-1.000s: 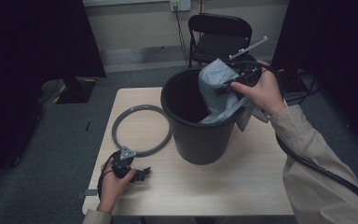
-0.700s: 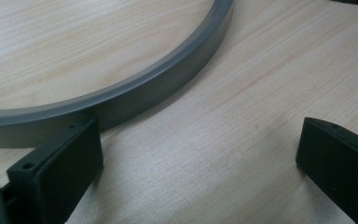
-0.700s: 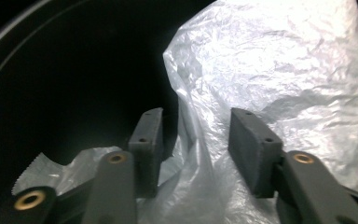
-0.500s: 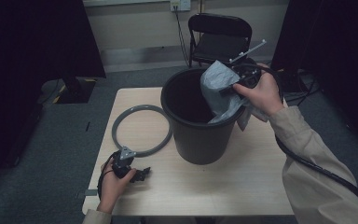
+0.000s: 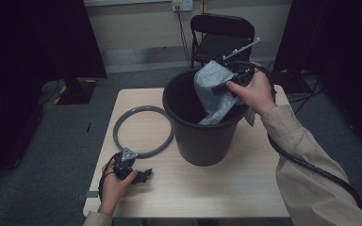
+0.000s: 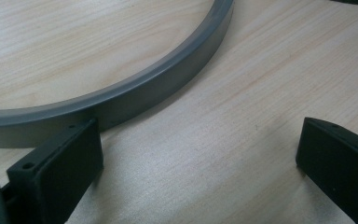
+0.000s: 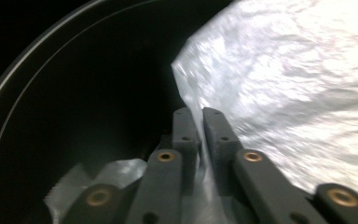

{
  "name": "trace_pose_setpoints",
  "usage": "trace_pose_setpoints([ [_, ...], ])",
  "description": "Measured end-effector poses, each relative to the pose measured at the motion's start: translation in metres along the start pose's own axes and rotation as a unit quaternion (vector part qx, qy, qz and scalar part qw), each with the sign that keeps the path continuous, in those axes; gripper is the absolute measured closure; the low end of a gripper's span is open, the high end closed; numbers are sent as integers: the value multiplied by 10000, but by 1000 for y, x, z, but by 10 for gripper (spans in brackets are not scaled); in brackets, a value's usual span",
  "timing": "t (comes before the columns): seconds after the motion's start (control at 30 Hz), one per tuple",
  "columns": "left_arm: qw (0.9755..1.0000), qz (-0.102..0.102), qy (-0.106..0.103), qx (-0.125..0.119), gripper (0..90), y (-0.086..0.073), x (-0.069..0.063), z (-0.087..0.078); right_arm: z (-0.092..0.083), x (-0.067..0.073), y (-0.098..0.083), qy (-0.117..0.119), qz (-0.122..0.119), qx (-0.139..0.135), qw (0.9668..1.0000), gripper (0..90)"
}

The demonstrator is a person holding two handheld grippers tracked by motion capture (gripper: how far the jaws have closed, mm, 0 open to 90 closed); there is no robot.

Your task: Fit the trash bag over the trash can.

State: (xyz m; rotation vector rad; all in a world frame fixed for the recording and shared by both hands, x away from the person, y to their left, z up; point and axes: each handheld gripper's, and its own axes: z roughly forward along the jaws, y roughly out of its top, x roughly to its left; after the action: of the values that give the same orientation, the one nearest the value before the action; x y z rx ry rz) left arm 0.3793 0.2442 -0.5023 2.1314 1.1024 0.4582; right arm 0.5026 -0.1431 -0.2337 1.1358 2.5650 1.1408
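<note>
Right now the right gripper (image 5: 231, 81), jaws pinched on a thin fold of grey bin liner (image 5: 212, 92), holds it over the black bin (image 5: 202, 136) at centre frame. Likely risks: the slippery film slides free, or a tug tips the bin. The left gripper (image 5: 139, 176), jaws spread, rests lower left beside the grey ring (image 5: 143, 132).

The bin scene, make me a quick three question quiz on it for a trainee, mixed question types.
1. True or false: the right hand-held gripper is shut on the grey bin bag.
2. What lies on the table left of the black bin: A a grey ring, B a lid, C a cloth?
3. Fill in: the left hand-held gripper rests with its jaws ____.

Key: 1 true. 2 A, the grey ring. 3 open, beside the ring.
</note>
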Motion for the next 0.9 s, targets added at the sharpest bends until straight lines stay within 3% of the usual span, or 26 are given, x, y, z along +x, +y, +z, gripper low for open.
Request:
trace_pose_setpoints([
  [0.1,10000,-5,-8,-1,0,0,0,0,10,2,-1,129,54,60,9999,732],
  [0.17,10000,-5,-8,1,0,0,0,0,14,3,-1,166,66,132,9998,715],
  [0.37,10000,-6,-9,1,0,0,0,0,20,5,-2,65,-45,263,9996,607],
  [0.73,10000,3,2,1,0,0,0,0,-5,0,-2,-247,-112,215,9994,494],
  [0.9,10000,3,2,0,0,0,0,0,-23,-7,-1,-525,-165,101,9984,455],
])
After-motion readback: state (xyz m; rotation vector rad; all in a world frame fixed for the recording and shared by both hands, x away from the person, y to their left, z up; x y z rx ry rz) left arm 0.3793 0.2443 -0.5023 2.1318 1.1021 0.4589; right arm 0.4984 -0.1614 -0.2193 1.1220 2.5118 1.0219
